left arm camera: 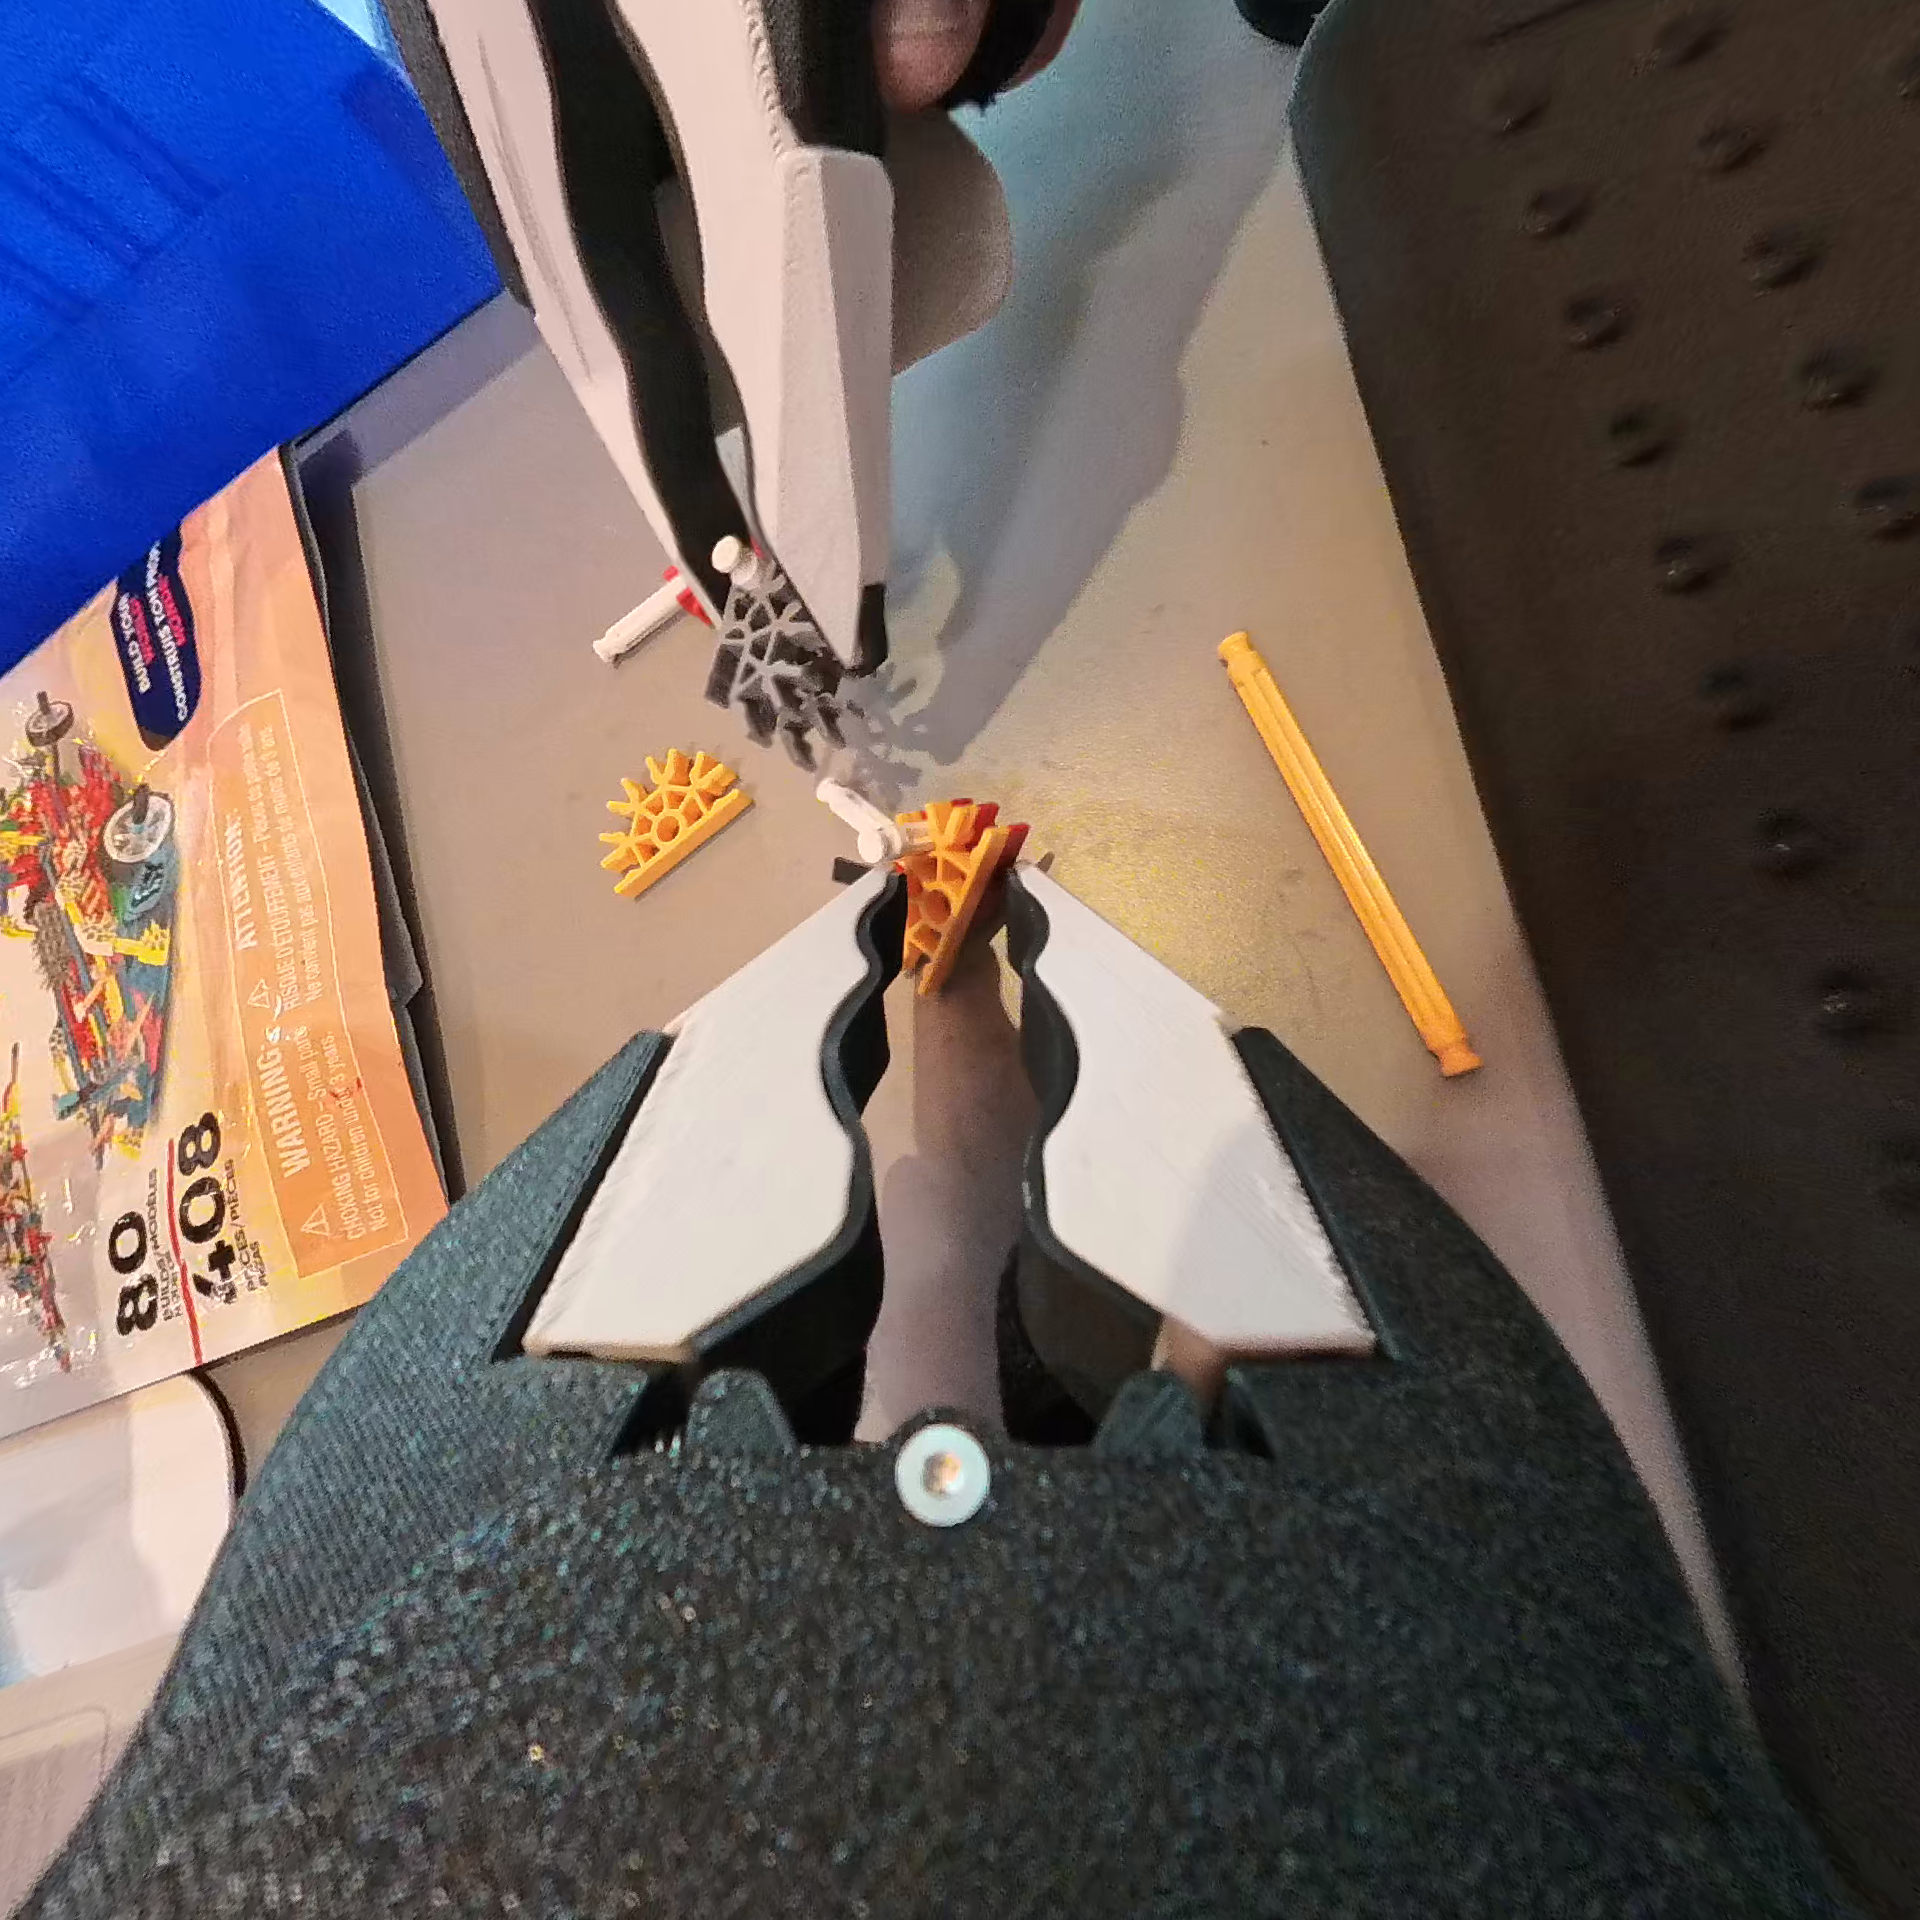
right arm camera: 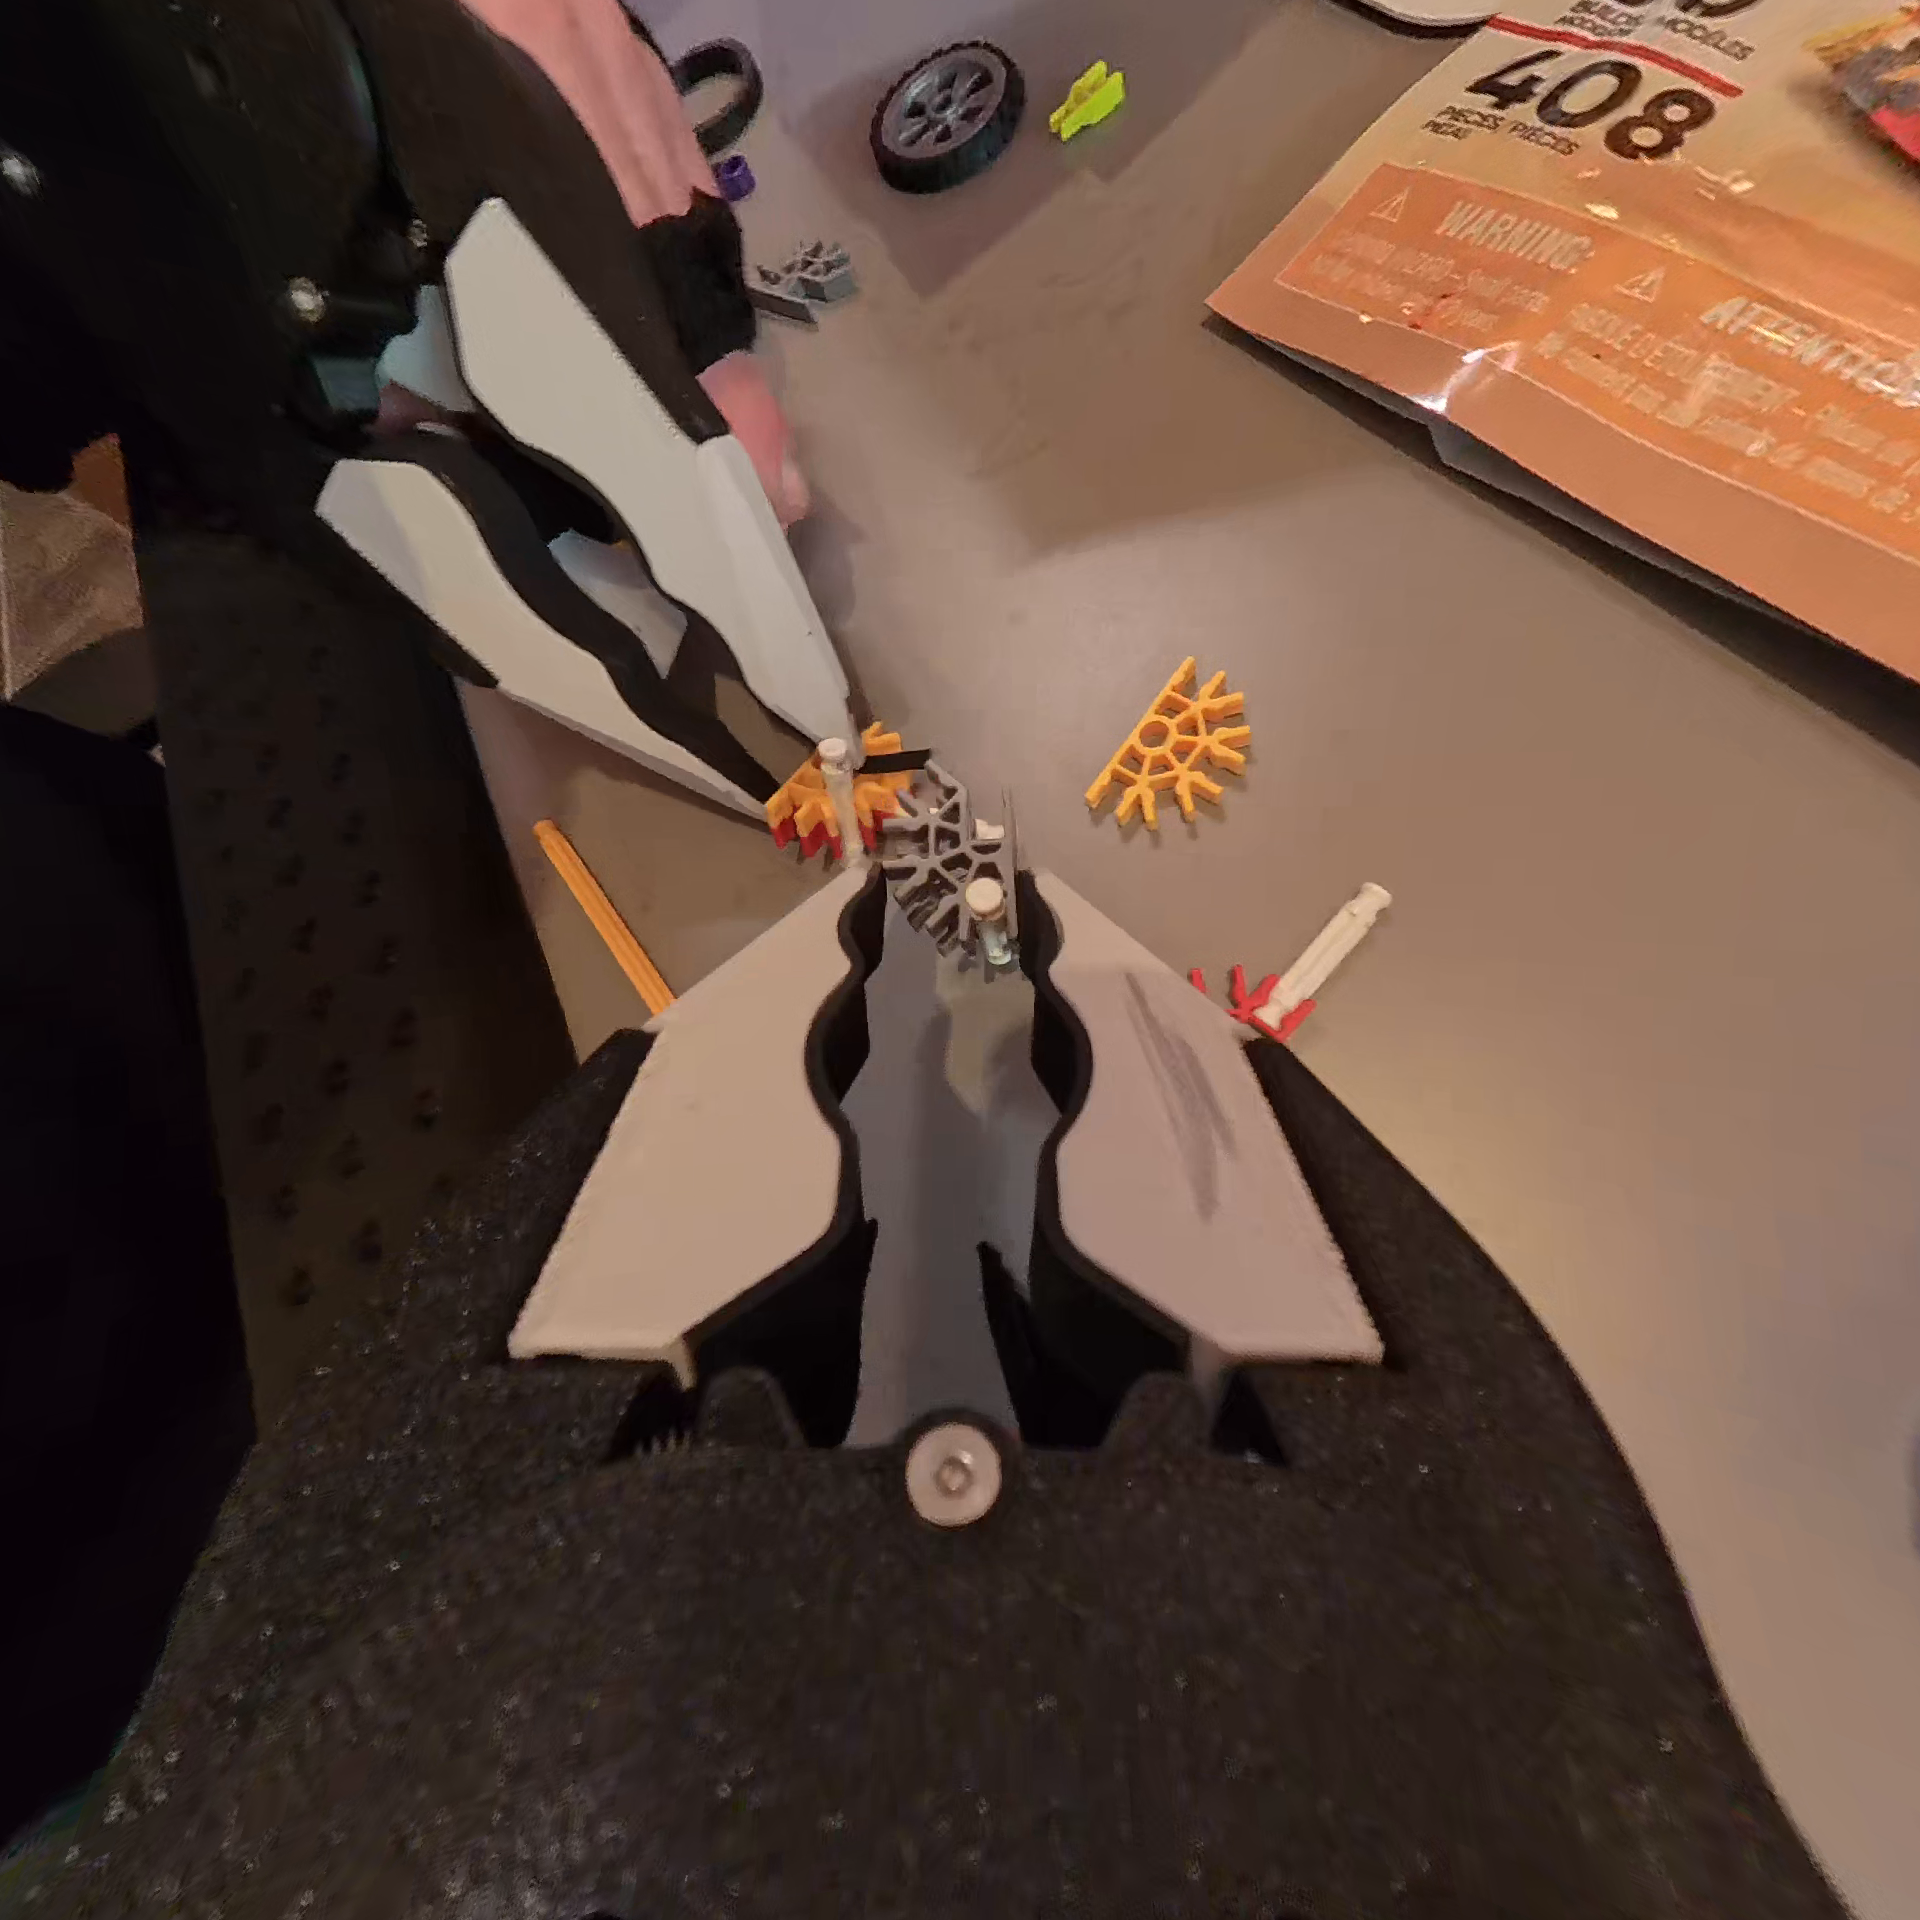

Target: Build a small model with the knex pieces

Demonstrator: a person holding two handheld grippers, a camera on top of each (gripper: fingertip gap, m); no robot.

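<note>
My left gripper [left arm camera: 951, 878] is shut on a yellow and red connector stack [left arm camera: 951, 883] with a short white rod [left arm camera: 862, 816] stuck in it. My right gripper [right arm camera: 951, 883] is shut on a grey snowflake connector [right arm camera: 940, 857] that carries a white rod [right arm camera: 985, 899]. The two held pieces sit tip to tip just above the grey table. The right gripper also shows in the left wrist view [left arm camera: 821, 623], and the left gripper shows in the right wrist view [right arm camera: 821, 774]. A loose yellow half-round connector [left arm camera: 675, 821] lies beside them.
A long yellow rod [left arm camera: 1340, 842] lies near a black chair [left arm camera: 1662, 727]. A white rod in a red connector [right arm camera: 1304, 971] lies on the table. An orange printed bag [right arm camera: 1621, 312], a blue box [left arm camera: 187, 260], a toy wheel [right arm camera: 945, 114], a green piece [right arm camera: 1086, 99] and grey connectors [right arm camera: 810, 272] lie farther off. Some 5 cm of space lies between my two pairs of fingers.
</note>
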